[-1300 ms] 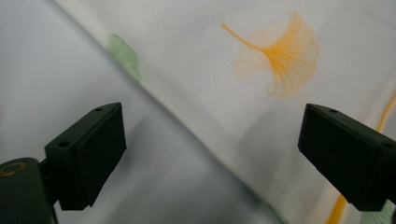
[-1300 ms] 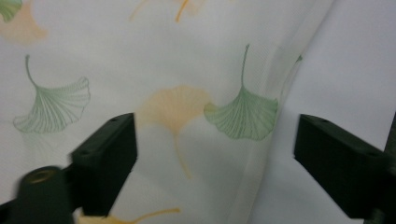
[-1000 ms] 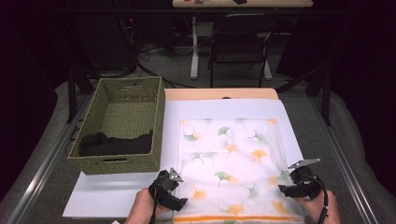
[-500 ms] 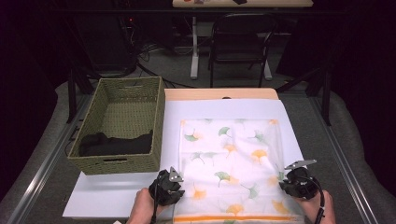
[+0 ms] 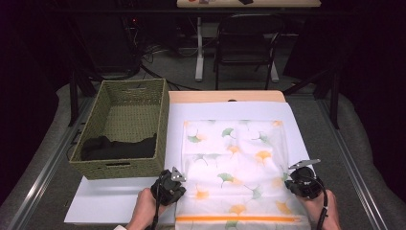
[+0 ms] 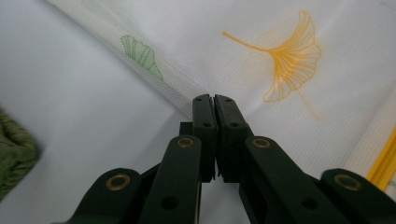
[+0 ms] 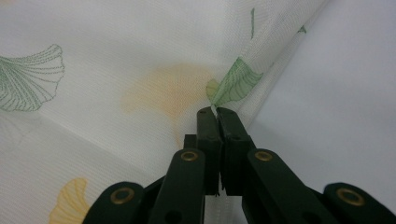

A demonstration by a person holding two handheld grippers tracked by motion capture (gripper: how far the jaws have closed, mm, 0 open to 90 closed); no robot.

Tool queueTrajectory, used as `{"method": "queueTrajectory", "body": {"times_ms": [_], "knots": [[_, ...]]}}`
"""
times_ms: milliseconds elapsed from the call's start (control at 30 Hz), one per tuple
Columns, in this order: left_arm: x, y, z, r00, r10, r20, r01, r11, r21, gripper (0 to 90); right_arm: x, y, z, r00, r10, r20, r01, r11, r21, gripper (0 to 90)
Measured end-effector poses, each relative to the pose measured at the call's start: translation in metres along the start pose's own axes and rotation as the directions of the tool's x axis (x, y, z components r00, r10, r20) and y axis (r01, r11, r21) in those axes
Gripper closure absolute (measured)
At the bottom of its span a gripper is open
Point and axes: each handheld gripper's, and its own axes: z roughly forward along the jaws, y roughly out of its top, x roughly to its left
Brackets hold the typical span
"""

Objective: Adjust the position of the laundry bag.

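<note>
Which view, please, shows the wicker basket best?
The high view: the whole basket shows there, left of the cloth, with a dark garment inside. The left gripper view catches just a blurred green corner of it; the right gripper view looks at cloth.

cloth (image 5: 233, 165): white, green/orange ginkgo leaves, orange stripe | basket (image 5: 123, 125): olive-green weave

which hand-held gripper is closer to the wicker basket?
Left. The left hand-held gripper sits just below the wicker basket at its near right corner, at the cloth's left edge. The right hand-held gripper is across the cloth, at its right edge.
</note>
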Motion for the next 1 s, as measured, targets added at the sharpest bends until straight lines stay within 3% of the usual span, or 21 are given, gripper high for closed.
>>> {"method": "queueTrajectory", "body": {"times_ms": [267,367,467,600,733,867,1000], "knots": [[0.016,0.006,0.004,0.9969,-0.049,-0.062,0.048,0.9987,-0.016,87.7,-0.003,0.025,0.016,0.9999,-0.003,0.011,0.003,1.000,-0.017,88.5],[0.020,0.006,0.005,0.9965,-0.056,-0.062,0.055,0.9984,-0.014,87.0,-0.003,0.031,0.020,0.9999,-0.002,0.012,0.002,1.000,-0.022,88.0],[0.020,0.006,0.002,0.9976,-0.041,-0.056,0.041,0.9991,-0.005,82.6,-0.005,0.030,0.018,1.0000,0.001,-0.003,-0.001,1.000,-0.029,75.5],[0.019,0.003,-0.005,0.9983,-0.057,-0.009,0.057,0.9983,0.003,57.4,-0.008,0.024,0.010,0.9996,0.018,-0.022,-0.019,0.999,-0.040,53.7],[0.015,-0.001,-0.013,0.9985,-0.048,0.026,0.048,0.9988,-0.003,30.8,-0.007,0.017,-0.001,0.9989,0.024,-0.039,-0.026,0.999,-0.034,31.0],[0.009,-0.005,-0.018,0.9977,-0.032,0.059,0.032,0.9995,-0.007,15.6,-0.001,0.008,-0.009,0.9981,0.000,-0.062,-0.001,1.000,-0.011,14.4],[-0.001,-0.007,-0.021,0.9960,-0.014,0.088,0.015,0.9998,-0.010,5.4,0.005,0.005,-0.014,0.9969,-0.025,-0.074,0.024,1.000,-0.011,5.7]]}}
